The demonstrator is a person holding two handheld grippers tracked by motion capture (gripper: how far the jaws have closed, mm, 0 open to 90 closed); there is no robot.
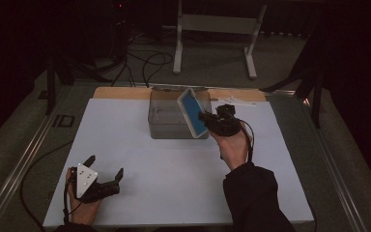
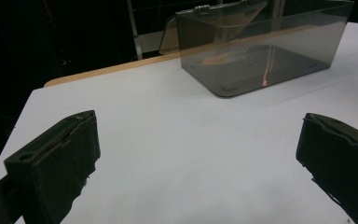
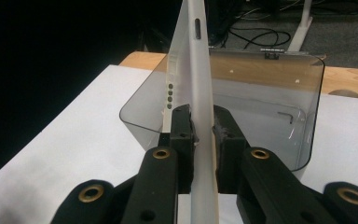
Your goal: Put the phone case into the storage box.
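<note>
Though unlabelled (no legible writing), tablet (image 3: 193, 93) clamped in right tool (image 3: 204, 135); left tool (image 2: 196, 154) released.

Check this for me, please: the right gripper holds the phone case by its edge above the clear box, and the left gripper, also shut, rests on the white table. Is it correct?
Not fully. The left gripper is open, not shut: the left gripper view shows its jaws far apart with nothing between them. The rest holds: the right gripper clamps the phone case by its edge above the clear box, and the left one rests on the white table.
</note>
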